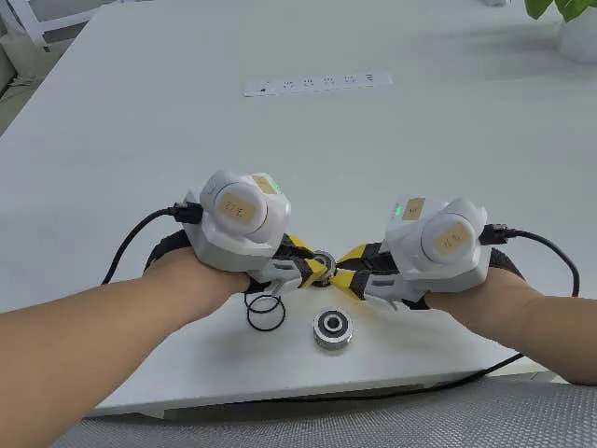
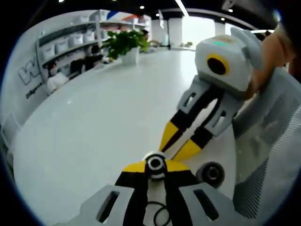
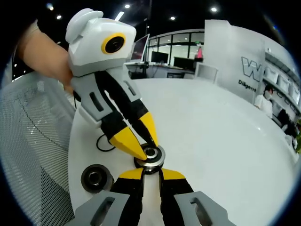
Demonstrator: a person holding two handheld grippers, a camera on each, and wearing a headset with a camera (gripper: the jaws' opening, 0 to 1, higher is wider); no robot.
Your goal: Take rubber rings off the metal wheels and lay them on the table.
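Observation:
A small metal wheel (image 1: 324,260) with a black rubber ring on its rim hangs just above the table between both grippers. My left gripper (image 1: 315,268) is shut on this wheel (image 2: 155,162) from the left. My right gripper (image 1: 343,273) meets it from the right, its yellow tips pinched on the ring at the wheel's (image 3: 150,156) near edge. A second wheel (image 1: 333,329) with a black ring lies on the table near the front edge. Two loose black rubber rings (image 1: 266,311) lie overlapping below the left gripper.
A white power strip (image 1: 317,83) is set into the table's middle, and a potted plant (image 1: 578,33) stands at the far right corner. Black cables (image 1: 131,245) trail from both grippers. A grey mesh chair (image 3: 37,155) stands at the table's front edge (image 1: 280,392).

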